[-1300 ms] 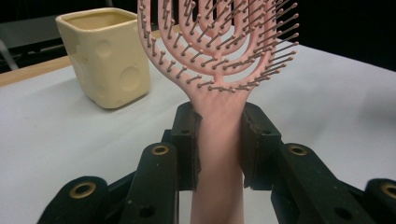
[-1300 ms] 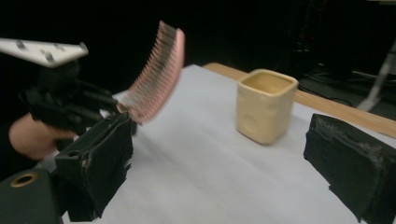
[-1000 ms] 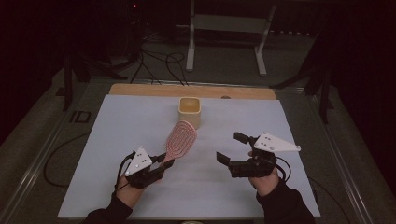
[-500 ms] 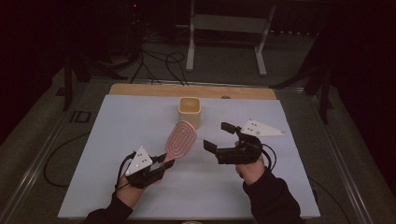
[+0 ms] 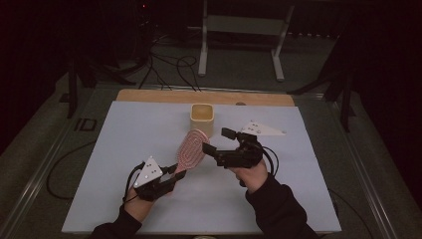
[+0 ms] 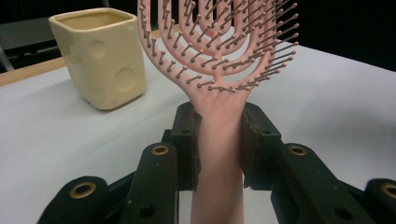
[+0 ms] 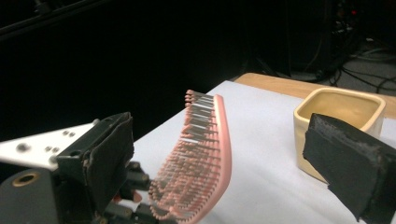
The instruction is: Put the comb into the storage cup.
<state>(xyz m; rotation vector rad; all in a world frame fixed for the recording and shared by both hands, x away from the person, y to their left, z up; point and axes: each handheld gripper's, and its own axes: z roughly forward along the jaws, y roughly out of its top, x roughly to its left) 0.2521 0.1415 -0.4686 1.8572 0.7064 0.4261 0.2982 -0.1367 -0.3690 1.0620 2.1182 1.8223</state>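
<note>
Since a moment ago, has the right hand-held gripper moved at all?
Yes. The right hand-held gripper has shifted left across the table toward the pink hairbrush, and now sits just below the yellow cup.

A cream square cup [image 5: 202, 118] stands upright on the white sheet [image 5: 124, 144] near the far wooden edge [image 5: 149, 96]. Beyond the table, black cables [image 5: 169, 64] lie on the floor beside a grey stand [image 5: 241, 22].

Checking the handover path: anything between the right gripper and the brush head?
Nothing visible. The right gripper has its jaws open, facing the pink hairbrush head, with bare gap between in the right gripper view. The left gripper clamps the handle. The cream cup stands beyond the head, off that line.
</note>
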